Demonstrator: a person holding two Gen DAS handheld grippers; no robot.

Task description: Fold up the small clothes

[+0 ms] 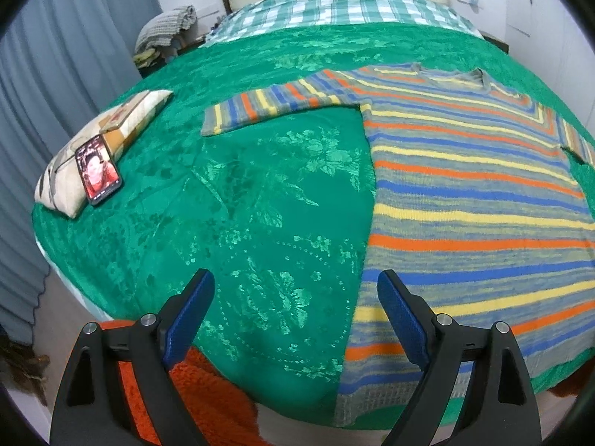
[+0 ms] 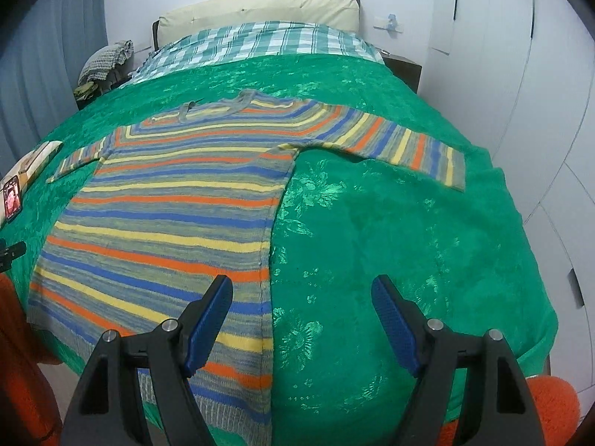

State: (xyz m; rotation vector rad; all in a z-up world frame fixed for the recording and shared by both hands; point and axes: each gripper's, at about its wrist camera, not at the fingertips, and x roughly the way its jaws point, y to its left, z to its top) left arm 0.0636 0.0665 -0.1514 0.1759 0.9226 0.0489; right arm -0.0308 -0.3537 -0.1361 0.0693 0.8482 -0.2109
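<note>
- Striped knit sweater [image 1: 476, 200]: grey ground with orange, yellow and blue bands; ribbed hem, both sleeves out sideways.
- It lies flat, spread open on the green bedspread [image 1: 267, 200] of the bed.
- Long axis runs hem to collar: hem at the near bed edge, collar toward the cream pillow [image 2: 260, 9].
- Left gripper [image 1: 295, 290]: jaws spread, empty, over the sweater's side edge.
- Right gripper [image 2: 301, 293]: jaws spread, empty, straddling the opposite side edge.

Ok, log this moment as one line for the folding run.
sweater: flat on bedspread, unfolded | left gripper: open, empty | right gripper: open, empty | phone: on pillow
</note>
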